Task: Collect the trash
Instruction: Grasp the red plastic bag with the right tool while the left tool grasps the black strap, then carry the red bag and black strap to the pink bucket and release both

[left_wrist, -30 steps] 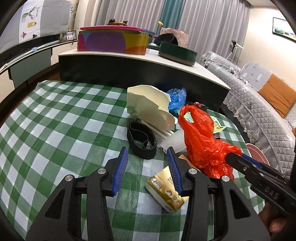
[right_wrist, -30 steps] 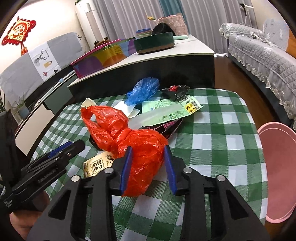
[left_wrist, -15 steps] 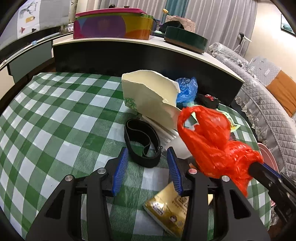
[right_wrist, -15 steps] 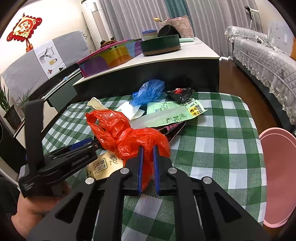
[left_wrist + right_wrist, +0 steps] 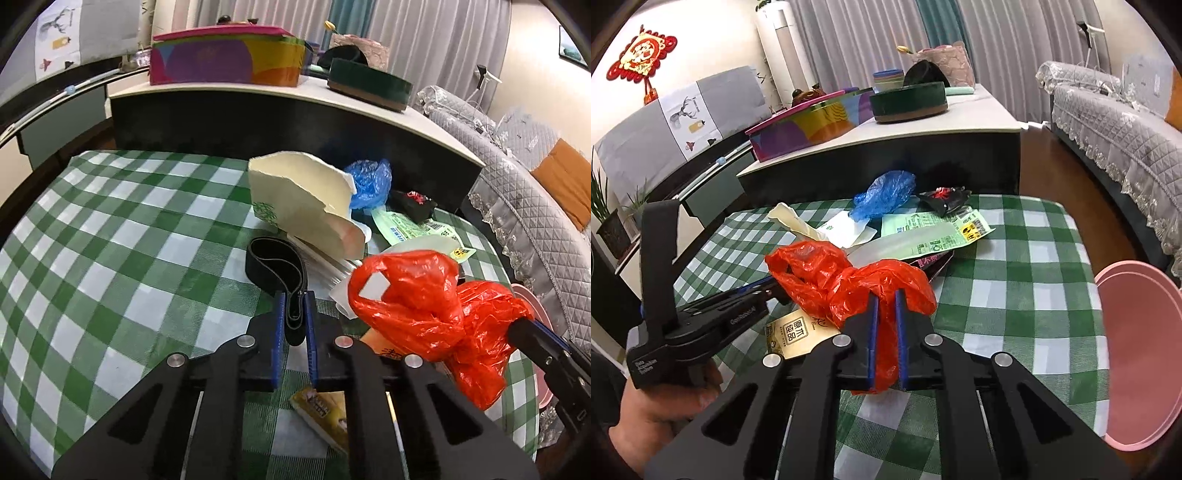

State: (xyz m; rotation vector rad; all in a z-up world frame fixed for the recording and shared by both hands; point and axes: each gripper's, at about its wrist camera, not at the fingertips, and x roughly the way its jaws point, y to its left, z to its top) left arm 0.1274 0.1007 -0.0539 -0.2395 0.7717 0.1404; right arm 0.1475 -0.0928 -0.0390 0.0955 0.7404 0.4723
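Green-check cloth covers the counter (image 5: 110,258), w/ trash piled at its far side: torn cream carton (image 5: 303,199), blue bag (image 5: 369,182), green wrapper (image 5: 934,229). Our left gripper (image 5: 294,317) is closing, fingers narrow, pads on the near end of a black band (image 5: 275,264). Our right gripper (image 5: 885,317) clamps a red plastic bag (image 5: 849,280), bunched btwn its fingers, just above a gold snack packet (image 5: 798,332).

table (image 5: 110,236) — green check cloth | on it: black band (image 5: 275,264), torn carton (image 5: 303,203), wrappers (image 5: 934,229)
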